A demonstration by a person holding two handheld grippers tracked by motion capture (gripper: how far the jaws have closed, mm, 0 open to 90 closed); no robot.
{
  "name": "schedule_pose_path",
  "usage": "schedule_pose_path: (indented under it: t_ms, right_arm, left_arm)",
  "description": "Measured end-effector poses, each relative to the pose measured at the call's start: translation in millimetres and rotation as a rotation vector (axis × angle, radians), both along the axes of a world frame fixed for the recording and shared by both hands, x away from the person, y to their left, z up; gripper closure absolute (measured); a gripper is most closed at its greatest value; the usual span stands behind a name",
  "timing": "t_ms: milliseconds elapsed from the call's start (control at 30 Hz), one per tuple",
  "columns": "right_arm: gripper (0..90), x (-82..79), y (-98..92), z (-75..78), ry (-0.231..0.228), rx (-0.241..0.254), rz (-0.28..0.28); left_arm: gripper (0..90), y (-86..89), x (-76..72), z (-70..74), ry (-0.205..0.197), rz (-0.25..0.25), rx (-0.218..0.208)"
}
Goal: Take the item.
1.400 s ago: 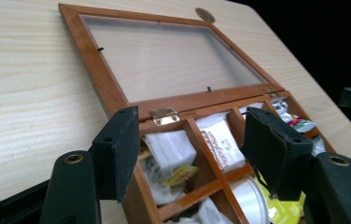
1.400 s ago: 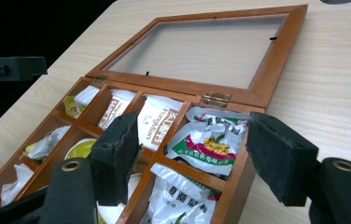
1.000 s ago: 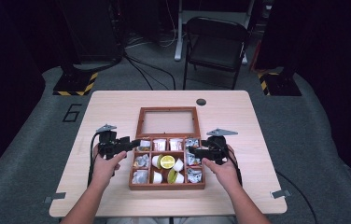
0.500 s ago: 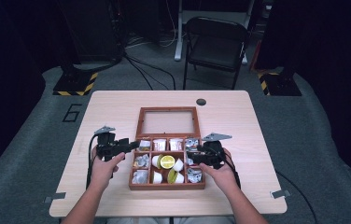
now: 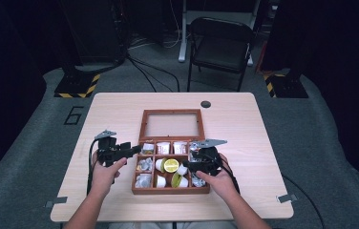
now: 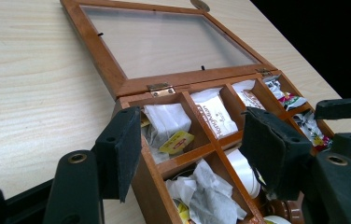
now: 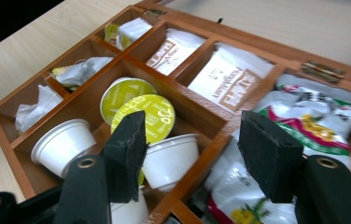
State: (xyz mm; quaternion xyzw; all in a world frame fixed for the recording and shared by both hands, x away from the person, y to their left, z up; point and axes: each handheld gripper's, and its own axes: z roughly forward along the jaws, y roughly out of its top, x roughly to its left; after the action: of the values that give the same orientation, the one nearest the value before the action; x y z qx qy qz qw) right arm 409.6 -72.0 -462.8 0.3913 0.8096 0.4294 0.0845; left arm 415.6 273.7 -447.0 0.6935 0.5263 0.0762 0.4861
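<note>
Sorting step at the open wooden box (image 5: 170, 190) on the bench (image 5: 244, 119). Left tongs (image 6: 192, 149) half-open, straddling its corner wall, gripping nothing. Right tongs (image 7: 190, 154), jaws just reopening slightly, empty, hover over white cup (image 7: 171, 158) between them. Next: lower, close on cup.

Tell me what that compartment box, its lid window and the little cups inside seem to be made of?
The box looks like reddish-brown varnished wood: visible grain, slight sheen, small brass-coloured hinges. Its lid pane seems clear glass or plastic; the table shows through, and which one I can't tell. The cups look like smooth white plastic, some with yellow-green foil-like tops.
</note>
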Motion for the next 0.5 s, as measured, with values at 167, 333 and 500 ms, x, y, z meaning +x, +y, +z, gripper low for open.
schedule_pose_path:
  t_ms: [167,333,500]
  right_arm:
    - [38.2,1.9,12.9,-4.0,0.017,-0.005,0.04]
    - [35.9,4.8,25.5,-8.0,0.046,-0.014,0.064]
    - [34.4,9.3,33.3,-11.2,0.061,-0.03,0.094]
  left_arm:
    - [37.7,3.3,-5.5,-0.4,-0.002,0.008,0.002]
    - [37.3,8.5,-9.5,-2.2,-0.007,0.023,0.005]
    - [37.2,13.1,-14.6,-2.8,-0.004,0.034,0.008]
